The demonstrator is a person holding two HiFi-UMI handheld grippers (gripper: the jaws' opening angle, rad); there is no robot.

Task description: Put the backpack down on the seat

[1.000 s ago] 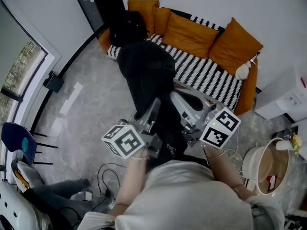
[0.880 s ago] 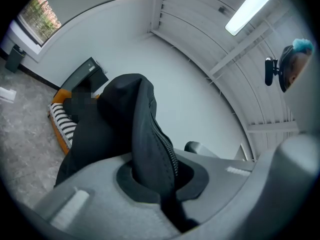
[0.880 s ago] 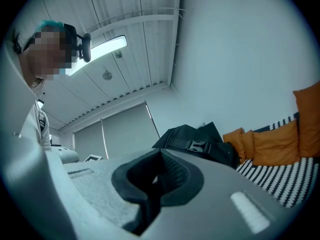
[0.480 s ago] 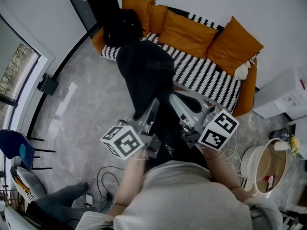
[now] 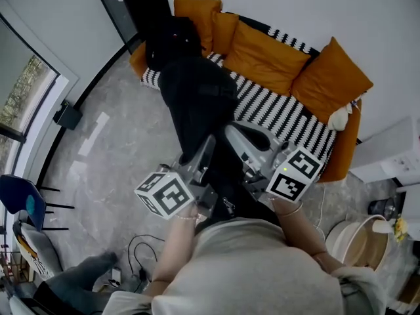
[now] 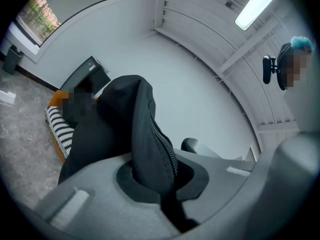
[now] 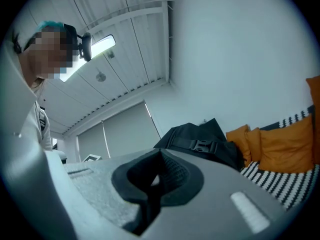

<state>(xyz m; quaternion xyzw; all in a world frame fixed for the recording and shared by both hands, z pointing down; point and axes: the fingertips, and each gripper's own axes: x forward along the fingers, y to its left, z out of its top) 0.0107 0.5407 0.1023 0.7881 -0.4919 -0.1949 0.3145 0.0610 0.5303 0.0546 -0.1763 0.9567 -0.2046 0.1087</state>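
Note:
A black backpack (image 5: 200, 100) hangs over the grey floor in front of the sofa, carried between my two grippers. In the head view my left gripper (image 5: 209, 143) grips its near left side. The left gripper view shows those jaws (image 6: 161, 186) shut on a zippered fold of the backpack (image 6: 120, 124). My right gripper (image 5: 231, 131) holds the near right side, and in its own view that gripper (image 7: 150, 186) is shut on dark mesh fabric, with the backpack's buckled top (image 7: 200, 144) just beyond. The black-and-white striped seat (image 5: 279, 107) lies beyond the bag.
Orange cushions (image 5: 269, 48) line the sofa's back. Another black bag (image 5: 172, 39) sits on its left end, beside a black cabinet (image 5: 131, 5). A white round bin (image 5: 357, 241) and a white unit (image 5: 394, 153) stand right. Cables (image 5: 141, 254) and a blue chair (image 5: 23, 199) are left.
Both grippers have carried the backpack toward the sofa, which now sits nearer in the head view. Both grips are unchanged.

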